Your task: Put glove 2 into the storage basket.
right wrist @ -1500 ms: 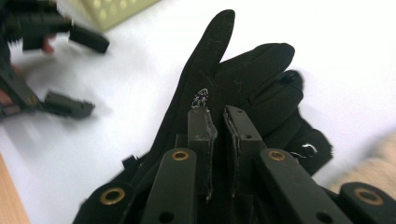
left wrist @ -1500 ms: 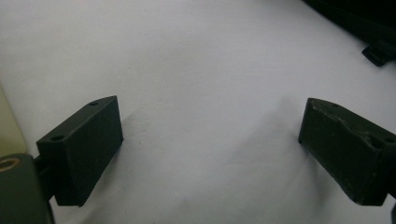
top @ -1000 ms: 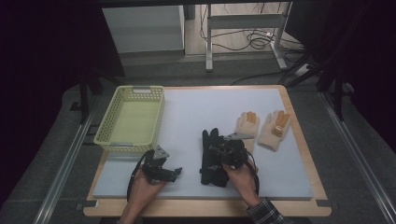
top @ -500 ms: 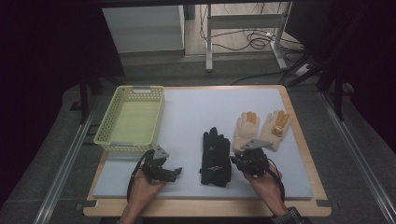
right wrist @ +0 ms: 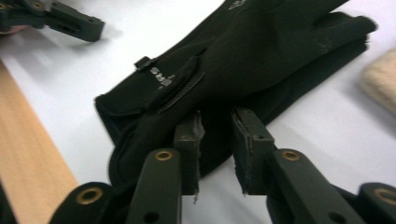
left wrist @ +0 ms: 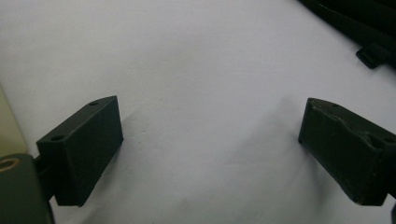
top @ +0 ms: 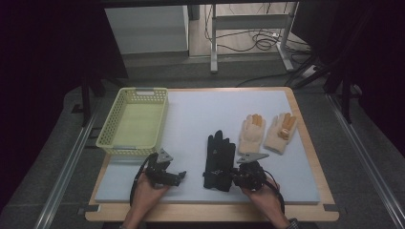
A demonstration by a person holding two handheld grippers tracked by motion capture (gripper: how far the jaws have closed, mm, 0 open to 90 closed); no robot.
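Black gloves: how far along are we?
Done: nothing binned; the basket holds no gloves. In hand: right gripper, jaws nearly closed, at the cuff edge of the black gloves; a grip isn't clear. Left gripper is open over bare mat. Left: black gloves and both beige gloves probably go in the basket.

High view overhead facing forward and down on the white mat [top: 200, 114], gripper views close above it, both sharing the black gloves [right wrist: 243, 70].

We see the black gloves [right wrist: 243, 60] as matt woven cloth with a ribbed wrist strap. The two pale gloves [top: 265, 132] look knitted and fuzzy. The basket [top: 134, 122] is perforated plastic. The table [top: 313, 157] edge is smooth wood under a matt white mat [top: 210, 114]. The right gripper [right wrist: 215, 140] is matt black plastic.
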